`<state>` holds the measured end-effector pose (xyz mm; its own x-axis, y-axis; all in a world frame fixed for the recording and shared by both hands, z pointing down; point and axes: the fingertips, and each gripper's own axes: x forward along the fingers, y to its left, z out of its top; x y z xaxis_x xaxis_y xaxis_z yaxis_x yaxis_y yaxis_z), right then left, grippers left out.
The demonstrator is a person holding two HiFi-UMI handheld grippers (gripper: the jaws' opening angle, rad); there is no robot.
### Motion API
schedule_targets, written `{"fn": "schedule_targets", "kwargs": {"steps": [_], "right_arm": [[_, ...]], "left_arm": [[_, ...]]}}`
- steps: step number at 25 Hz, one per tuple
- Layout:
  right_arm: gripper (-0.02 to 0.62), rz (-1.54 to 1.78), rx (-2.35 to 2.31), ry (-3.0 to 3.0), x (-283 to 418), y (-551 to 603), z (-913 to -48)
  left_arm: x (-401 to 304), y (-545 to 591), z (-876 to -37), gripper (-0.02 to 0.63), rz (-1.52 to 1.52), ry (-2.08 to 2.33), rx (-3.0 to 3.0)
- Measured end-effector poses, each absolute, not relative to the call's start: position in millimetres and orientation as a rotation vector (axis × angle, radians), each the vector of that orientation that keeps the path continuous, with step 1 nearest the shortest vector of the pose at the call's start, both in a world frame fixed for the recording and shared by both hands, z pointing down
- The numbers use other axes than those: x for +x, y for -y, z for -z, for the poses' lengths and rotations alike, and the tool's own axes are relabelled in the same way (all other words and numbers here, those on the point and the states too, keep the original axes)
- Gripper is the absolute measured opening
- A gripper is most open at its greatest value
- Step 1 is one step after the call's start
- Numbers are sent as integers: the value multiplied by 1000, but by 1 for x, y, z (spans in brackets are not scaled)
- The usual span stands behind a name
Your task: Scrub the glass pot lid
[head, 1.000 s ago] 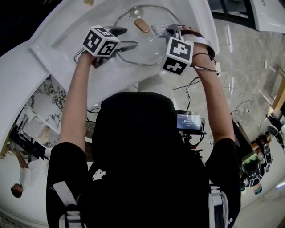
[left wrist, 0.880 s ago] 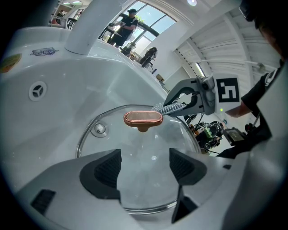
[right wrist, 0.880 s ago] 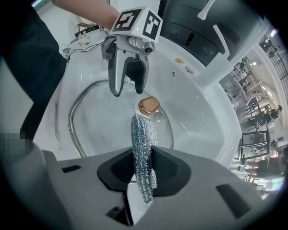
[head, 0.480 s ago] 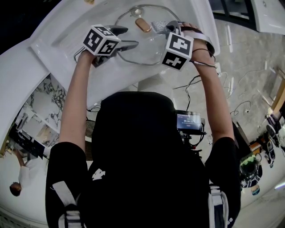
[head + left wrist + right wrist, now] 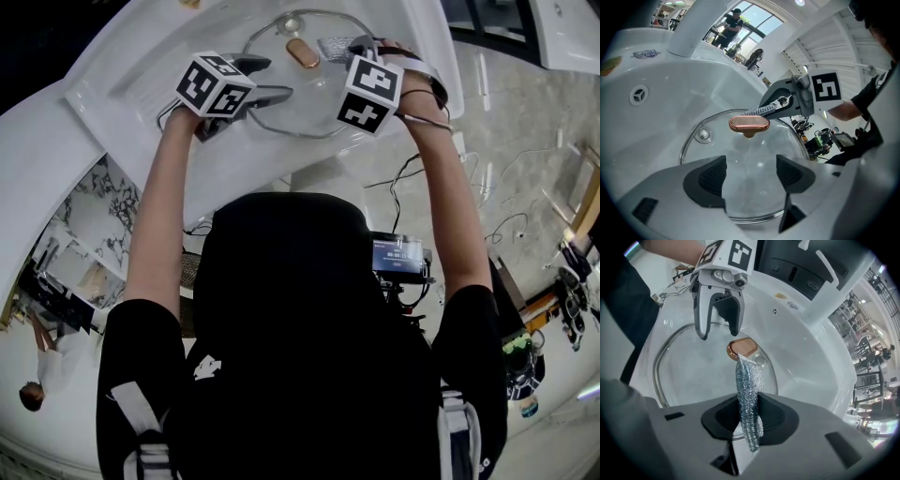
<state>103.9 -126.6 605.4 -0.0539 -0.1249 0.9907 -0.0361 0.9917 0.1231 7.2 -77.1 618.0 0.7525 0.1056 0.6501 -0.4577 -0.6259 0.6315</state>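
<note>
**In the white sink: lid lying flat, scrubber at its knob**

In the basin of the sink point(image 5: 141, 89), the glass pot lid point(image 5: 305, 98) lies flat with its copper knob point(image 5: 749, 123) facing up. The left tool point(image 5: 751, 176) hangs over the lid's near rim, its jaws spread wide with only glass showing between them. The right tool point(image 5: 749, 416) is pressed together on a strip of silver mesh scrubber point(image 5: 749, 390), whose free end reaches the lid right beside the knob.

Bright, even light; fisheye-warped edges.
</note>
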Motion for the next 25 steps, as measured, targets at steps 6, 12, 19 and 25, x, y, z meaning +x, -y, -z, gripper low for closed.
{"fn": "schedule_targets", "kwargs": {"steps": [6, 12, 19, 25], "right_arm": [[75, 64, 128, 1618, 101, 130, -612], [75, 52, 131, 1617, 97, 131, -612], [75, 46, 144, 1611, 100, 131, -616], [77, 110, 158, 1603, 99, 138, -613]], "left_arm": [[6, 79, -618, 333, -843, 280, 2111], [3, 76, -617, 333, -842, 273, 2111], [5, 76, -620, 333, -841, 279, 2117], [3, 78, -617, 331, -864, 320, 2119]]}}
